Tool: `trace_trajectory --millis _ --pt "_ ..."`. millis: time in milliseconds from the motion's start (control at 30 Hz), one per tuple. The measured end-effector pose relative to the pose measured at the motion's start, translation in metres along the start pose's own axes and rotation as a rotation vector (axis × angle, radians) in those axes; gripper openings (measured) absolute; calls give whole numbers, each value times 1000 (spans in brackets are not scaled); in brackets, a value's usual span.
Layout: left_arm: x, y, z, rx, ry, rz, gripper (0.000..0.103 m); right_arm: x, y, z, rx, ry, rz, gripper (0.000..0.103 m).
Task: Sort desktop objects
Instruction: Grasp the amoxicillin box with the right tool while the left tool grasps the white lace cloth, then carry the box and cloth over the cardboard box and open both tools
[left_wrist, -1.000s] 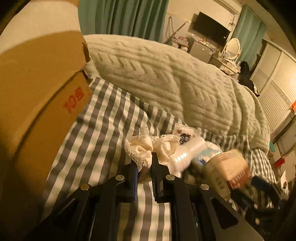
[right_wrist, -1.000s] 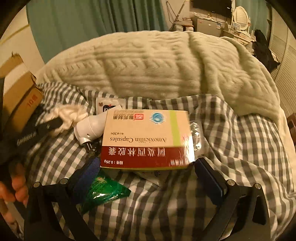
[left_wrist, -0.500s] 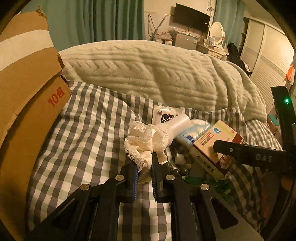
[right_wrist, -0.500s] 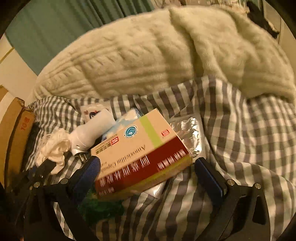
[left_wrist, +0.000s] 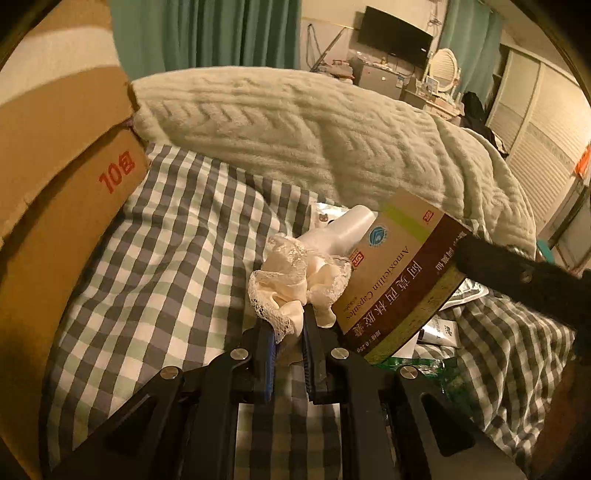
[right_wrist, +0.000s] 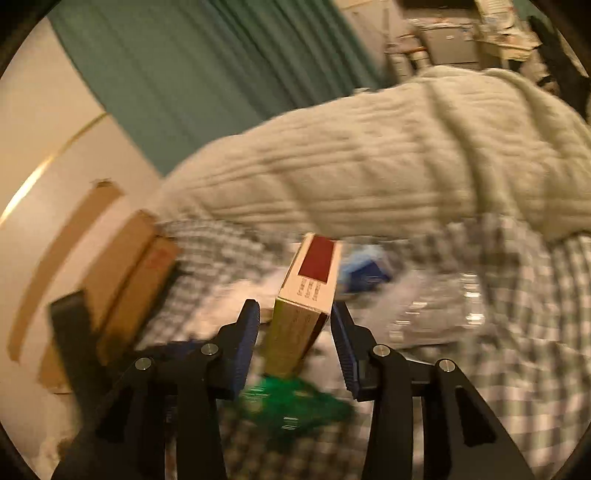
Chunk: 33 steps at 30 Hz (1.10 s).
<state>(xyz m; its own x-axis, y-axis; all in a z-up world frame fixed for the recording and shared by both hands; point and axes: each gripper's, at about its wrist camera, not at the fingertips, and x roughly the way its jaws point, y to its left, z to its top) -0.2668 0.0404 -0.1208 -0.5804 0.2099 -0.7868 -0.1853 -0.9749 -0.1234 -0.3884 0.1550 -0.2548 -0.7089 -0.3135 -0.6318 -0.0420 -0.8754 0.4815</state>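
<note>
The left gripper (left_wrist: 288, 332) is pinched tight on a lacy white scrunchie (left_wrist: 295, 273), just above the checked sheet (left_wrist: 166, 258) and near a cardboard box (left_wrist: 55, 155). The right gripper (right_wrist: 293, 325) is closing around a medicine box (right_wrist: 306, 291) standing on edge between its fingers, with a small gap still on the left side. A green packet (right_wrist: 291, 402) lies under it, and a white bottle (left_wrist: 343, 230) lies behind the scrunchie.

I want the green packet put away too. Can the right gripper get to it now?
Probably not yet. The right gripper is closing around the medicine box, which stands between its jaws. The green packet lies just below, partly under that box, so the box must go first.
</note>
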Motion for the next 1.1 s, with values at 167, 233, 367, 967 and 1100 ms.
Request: trace_trajectory --millis 167,233,367,967,1100 --pt "3 7 -1 -35 8 -14 12 50 14 0 15 89 -83 40" --pt "2 7 -1 -34 2 -24 12 63 13 1 23 95 -112 31" --pt "-7 3 0 -14 -27 -35 12 44 25 -5 -60 57 -169 31" --pt "-126 -14 1 65 -277 -38 12 -72 74 -24 -133 -103 -217 31" --pt "-157 -11 8 61 -320 8 12 -90 102 -25 -186 -129 -204 31"
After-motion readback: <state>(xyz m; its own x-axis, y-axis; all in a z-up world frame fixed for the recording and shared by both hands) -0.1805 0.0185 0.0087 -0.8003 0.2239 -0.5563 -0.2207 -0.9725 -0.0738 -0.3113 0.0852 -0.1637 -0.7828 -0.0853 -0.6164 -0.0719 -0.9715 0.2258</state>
